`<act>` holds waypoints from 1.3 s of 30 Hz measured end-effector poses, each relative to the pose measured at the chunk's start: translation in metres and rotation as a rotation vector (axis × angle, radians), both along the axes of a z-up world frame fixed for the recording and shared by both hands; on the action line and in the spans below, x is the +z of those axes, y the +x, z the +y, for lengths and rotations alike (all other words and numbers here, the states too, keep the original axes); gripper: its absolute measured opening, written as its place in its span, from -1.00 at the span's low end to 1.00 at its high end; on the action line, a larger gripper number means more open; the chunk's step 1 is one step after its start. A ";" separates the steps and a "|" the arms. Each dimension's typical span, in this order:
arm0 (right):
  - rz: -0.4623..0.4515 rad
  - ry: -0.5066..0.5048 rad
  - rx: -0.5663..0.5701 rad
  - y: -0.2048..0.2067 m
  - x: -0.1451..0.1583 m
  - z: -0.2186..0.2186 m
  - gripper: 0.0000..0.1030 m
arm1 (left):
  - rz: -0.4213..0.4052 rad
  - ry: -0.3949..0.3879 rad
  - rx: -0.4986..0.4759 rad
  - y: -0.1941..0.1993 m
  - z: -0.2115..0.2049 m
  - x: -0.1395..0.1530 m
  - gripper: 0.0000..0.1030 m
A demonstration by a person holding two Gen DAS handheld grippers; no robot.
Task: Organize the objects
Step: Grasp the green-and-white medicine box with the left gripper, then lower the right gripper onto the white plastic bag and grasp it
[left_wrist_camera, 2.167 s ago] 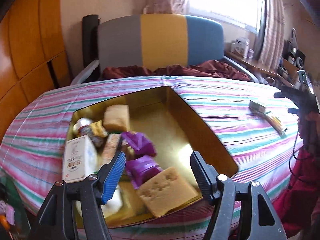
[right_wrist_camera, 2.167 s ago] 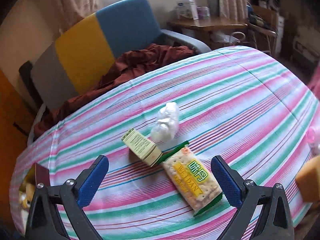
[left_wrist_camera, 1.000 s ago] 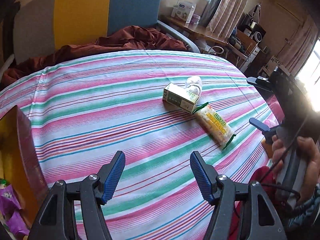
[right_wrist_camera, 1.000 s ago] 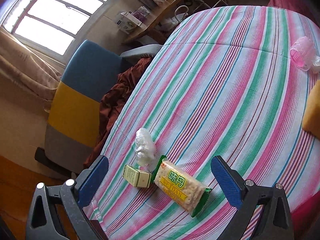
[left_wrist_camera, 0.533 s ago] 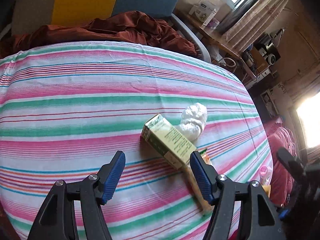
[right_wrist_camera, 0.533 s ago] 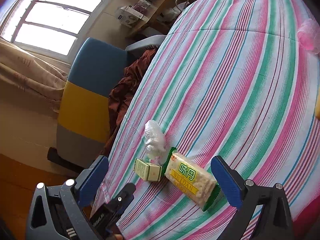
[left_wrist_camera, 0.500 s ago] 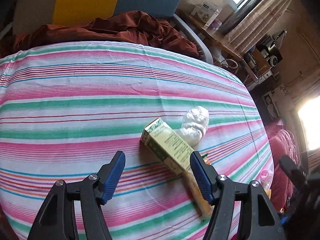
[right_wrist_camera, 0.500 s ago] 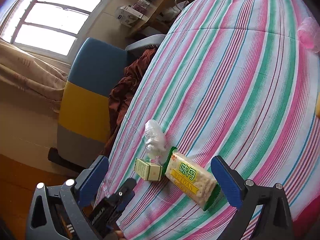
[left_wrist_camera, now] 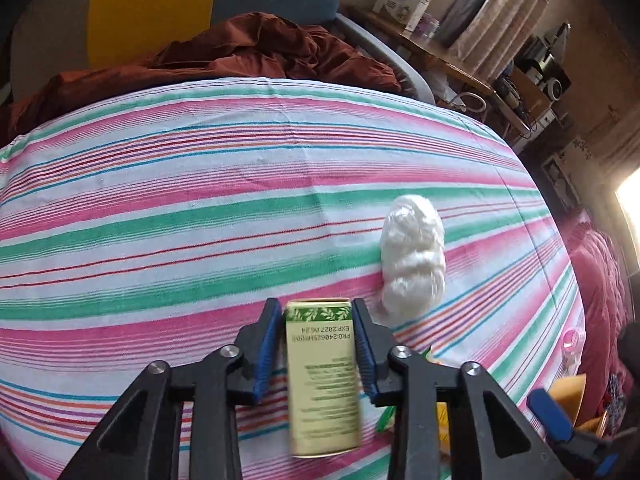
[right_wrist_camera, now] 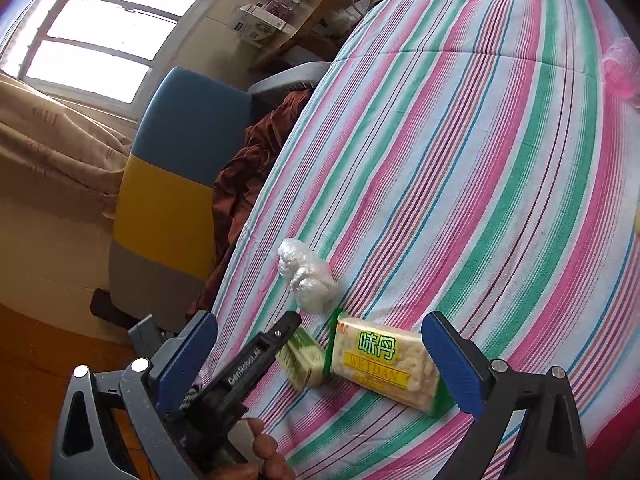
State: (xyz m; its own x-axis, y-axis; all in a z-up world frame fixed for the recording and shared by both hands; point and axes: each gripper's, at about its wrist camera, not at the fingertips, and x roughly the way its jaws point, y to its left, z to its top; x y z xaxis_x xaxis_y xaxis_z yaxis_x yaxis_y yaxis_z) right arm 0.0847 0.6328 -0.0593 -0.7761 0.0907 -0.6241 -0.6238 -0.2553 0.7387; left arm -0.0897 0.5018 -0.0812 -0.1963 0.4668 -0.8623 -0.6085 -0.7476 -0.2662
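My left gripper [left_wrist_camera: 318,320] is shut on a small green carton [left_wrist_camera: 322,376], its blue pads against both sides, over the striped tablecloth [left_wrist_camera: 200,220]. The carton [right_wrist_camera: 302,354] and the left gripper [right_wrist_camera: 294,330] also show in the right wrist view. A white crumpled plastic bag [left_wrist_camera: 412,256] lies just right of the carton; it also shows in the right wrist view [right_wrist_camera: 306,276]. A yellow cracker packet [right_wrist_camera: 384,362] lies beside the carton. My right gripper [right_wrist_camera: 320,364] is open and empty, above the packet.
A grey, yellow and blue chair [left_wrist_camera: 160,12] with a red-brown cloth [left_wrist_camera: 248,52] stands behind the table. A pink plastic item [right_wrist_camera: 624,66] lies near the table's right edge. A yellow sponge-like block [left_wrist_camera: 568,394] shows at the lower right.
My left gripper moved in over the green carton and shut on it. My right gripper stayed open above the cracker packet.
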 end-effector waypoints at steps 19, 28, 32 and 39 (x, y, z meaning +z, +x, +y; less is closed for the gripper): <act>-0.152 0.111 0.161 -0.029 0.001 -0.019 0.99 | 0.320 -0.031 -0.123 0.106 -0.148 -0.004 -0.42; -0.249 0.181 0.242 -0.050 0.001 -0.031 0.74 | 0.354 0.006 -0.119 0.108 -0.149 -0.006 -0.42; -0.321 0.261 0.288 -0.077 0.006 -0.026 0.59 | 0.342 0.028 -0.117 0.108 -0.154 -0.007 -0.43; -0.439 0.310 0.293 -0.140 -0.014 0.011 0.59 | 0.325 0.055 -0.116 0.106 -0.157 -0.008 -0.43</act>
State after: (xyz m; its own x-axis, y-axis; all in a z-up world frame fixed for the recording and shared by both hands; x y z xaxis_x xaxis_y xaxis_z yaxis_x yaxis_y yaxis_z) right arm -0.0558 0.6439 -0.0729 -0.4729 0.1404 -0.8699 -0.7242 -0.6243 0.2929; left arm 0.0159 0.3449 -0.0891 -0.3992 0.5462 -0.7364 -0.7484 -0.6582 -0.0824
